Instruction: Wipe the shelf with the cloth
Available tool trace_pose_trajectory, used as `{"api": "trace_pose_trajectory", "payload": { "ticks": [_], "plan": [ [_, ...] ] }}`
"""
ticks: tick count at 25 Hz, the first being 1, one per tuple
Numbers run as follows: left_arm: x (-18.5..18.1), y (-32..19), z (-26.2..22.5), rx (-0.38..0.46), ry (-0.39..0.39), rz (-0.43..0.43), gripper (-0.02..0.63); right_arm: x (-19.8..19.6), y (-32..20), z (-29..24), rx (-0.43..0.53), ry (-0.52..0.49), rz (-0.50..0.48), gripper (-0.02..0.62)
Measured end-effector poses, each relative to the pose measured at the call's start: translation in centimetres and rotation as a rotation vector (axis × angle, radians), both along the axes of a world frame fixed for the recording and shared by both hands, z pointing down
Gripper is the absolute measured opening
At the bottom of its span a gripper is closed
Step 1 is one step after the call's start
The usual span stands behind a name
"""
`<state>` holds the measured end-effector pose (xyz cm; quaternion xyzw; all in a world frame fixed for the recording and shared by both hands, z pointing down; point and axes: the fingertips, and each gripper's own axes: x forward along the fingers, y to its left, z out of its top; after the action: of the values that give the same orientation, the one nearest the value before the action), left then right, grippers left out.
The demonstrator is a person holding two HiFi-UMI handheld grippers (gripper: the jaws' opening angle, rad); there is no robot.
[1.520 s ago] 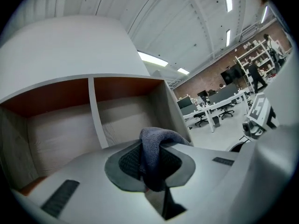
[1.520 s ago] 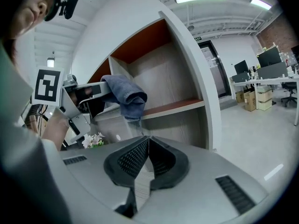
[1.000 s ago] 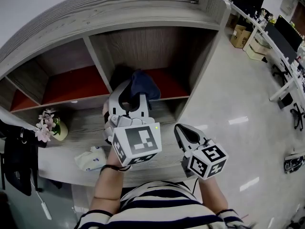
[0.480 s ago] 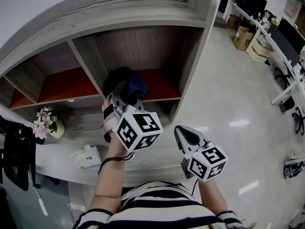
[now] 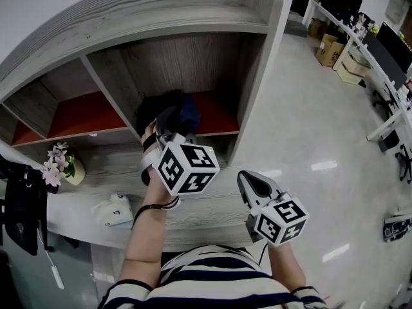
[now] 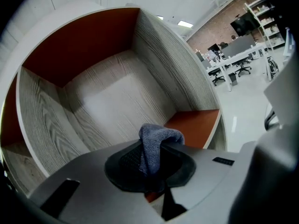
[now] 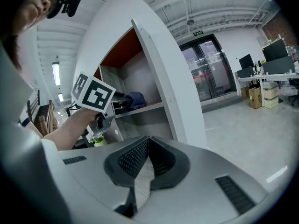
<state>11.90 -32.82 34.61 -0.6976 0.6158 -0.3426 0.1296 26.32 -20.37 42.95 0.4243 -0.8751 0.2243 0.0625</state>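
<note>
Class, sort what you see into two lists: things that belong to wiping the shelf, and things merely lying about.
In the job: cloth, shelf, left gripper holding the cloth.
Lying about: flower pot, white packet; right gripper, shut and empty.

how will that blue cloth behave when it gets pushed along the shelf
Probably floppy: the cloth folds over itself where the left gripper pinches it. Likely light and soft, so it should bunch rather than slide flat on the shelf.
</note>
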Motion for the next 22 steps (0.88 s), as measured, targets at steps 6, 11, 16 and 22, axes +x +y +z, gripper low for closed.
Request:
{"api": "trace_pose_trajectory", "payload": {
  "ticks": [6, 11, 16, 22],
  "plan": [
    [2.0, -0.8, 0.1, -0.008, 0.026, 0.08, 0.048, 0.2, 0.5, -0.1, 0.003, 0.001, 0.004, 0.026],
    [4.2, -1.3, 0.1, -0.022, 0.091, 0.181, 0.048, 0.7, 0.8, 0.1, -0.004, 0.005, 0.022, 0.026],
    [6.0, -1.3, 0.1, -0.028, 0.106, 0.258, 0.049, 0.9, 0.9, 0.1, -0.003, 0.005, 0.032, 0.026],
    [8.2, -0.8, 0.0, -0.022, 0.115, 0.365, 0.049, 0.8, 1.1, 0.2, -0.009, 0.006, 0.037, 0.026]
  ]
}}
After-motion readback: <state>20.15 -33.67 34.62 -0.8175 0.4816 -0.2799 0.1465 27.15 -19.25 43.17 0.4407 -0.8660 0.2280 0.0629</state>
